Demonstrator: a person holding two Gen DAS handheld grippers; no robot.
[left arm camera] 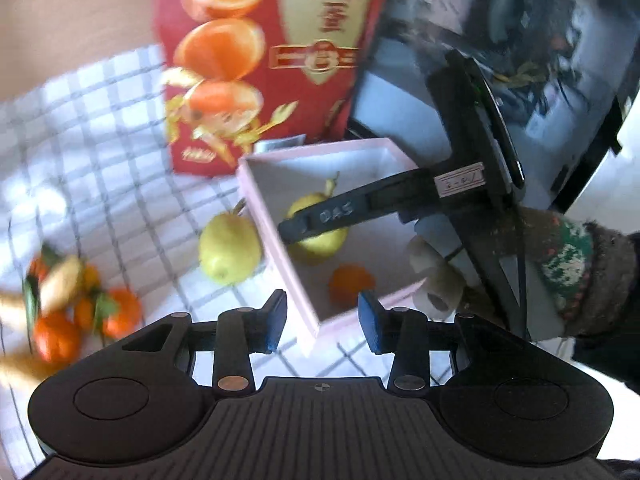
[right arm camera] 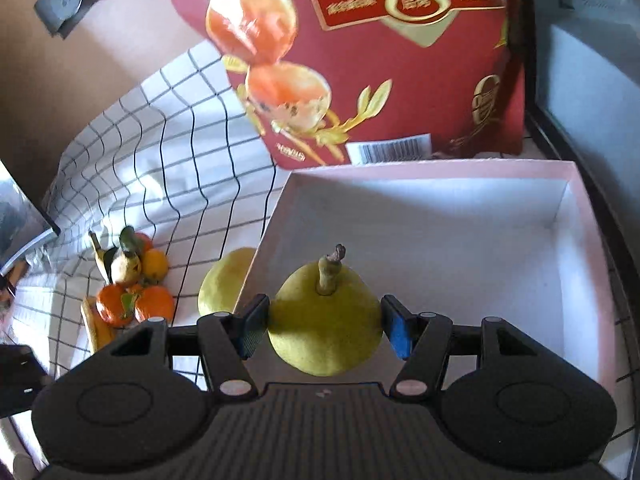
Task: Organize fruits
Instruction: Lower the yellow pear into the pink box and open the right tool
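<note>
Right gripper [right arm camera: 324, 330] clamps pear [right arm camera: 324, 320] over pink box [right arm camera: 440, 170].

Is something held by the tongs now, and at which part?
Right tongs hold a pear by its wide sides, stem up. Left tongs hold nothing.

A home setting, by the look of it: a white checked tablecloth [right arm camera: 168, 152] covers the table, a red gift carton printed with oranges [right arm camera: 384, 60] stands at the top of the frame, and a knitted sleeve [left arm camera: 576, 264] shows at right in the left wrist view.
</note>
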